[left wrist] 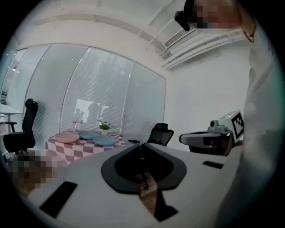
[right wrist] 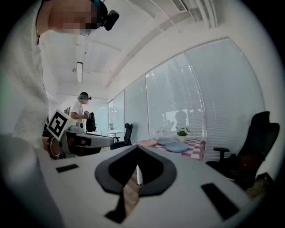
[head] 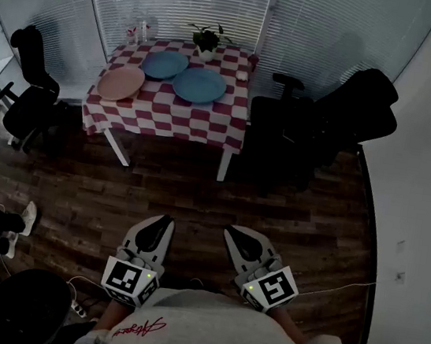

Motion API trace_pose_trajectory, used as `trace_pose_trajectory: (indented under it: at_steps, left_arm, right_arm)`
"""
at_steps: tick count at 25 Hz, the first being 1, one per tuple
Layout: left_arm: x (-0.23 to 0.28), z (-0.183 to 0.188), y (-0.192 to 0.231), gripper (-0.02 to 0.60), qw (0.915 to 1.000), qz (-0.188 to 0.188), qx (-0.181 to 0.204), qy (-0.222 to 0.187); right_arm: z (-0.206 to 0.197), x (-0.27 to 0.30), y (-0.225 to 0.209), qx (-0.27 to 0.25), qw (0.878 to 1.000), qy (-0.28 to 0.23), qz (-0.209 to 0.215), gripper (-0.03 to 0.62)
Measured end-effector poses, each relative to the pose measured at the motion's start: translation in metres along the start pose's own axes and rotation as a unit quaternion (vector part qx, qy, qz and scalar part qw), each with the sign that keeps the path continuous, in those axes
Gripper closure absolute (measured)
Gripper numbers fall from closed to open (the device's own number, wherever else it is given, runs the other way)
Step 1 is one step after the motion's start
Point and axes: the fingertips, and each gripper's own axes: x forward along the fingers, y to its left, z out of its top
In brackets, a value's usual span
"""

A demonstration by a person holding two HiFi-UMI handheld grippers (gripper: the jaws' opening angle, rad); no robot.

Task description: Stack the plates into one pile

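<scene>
Three plates lie apart on a red-and-white checked table across the room: a pink plate at the left, a blue plate behind it, and another blue plate at the right. Both gripper views show them far off, as the pink plate and the nearer blue plate. My left gripper and right gripper are held close to my body over the wooden floor, side by side. Both are shut and empty.
A potted plant stands at the table's far edge. Black office chairs stand left and right of the table. Window blinds run behind it. A cable lies on the floor. Another person stands far off.
</scene>
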Motion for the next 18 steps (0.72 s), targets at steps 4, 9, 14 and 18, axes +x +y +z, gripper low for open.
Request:
trace_pose_trajectory:
  at_steps: [4,9,14,18]
  left_arm:
    - [-0.006,-0.002,-0.005,0.541,0.9999,0.01,-0.005,-0.011]
    - [-0.016,-0.007,-0.012,0.541,0.9998,0.01,-0.001,-0.015]
    - [-0.02,-0.006,-0.011,0.541,0.9998,0.013,-0.001,-0.013]
    - [-0.019,-0.001,-0.011,0.541,0.9997,0.017,-0.002,-0.014]
  right_arm:
    - [-0.004,-0.005,0.003,-0.001,1.0,0.001,0.003,0.583]
    - [-0.006,-0.009,0.012,-0.005,1.0,0.002,0.013,0.583]
    - [-0.003,-0.01,0.014,-0.009,1.0,-0.004,0.015,0.584]
    - [-0.003,-0.011,0.012,-0.006,1.0,-0.004,0.014,0.583]
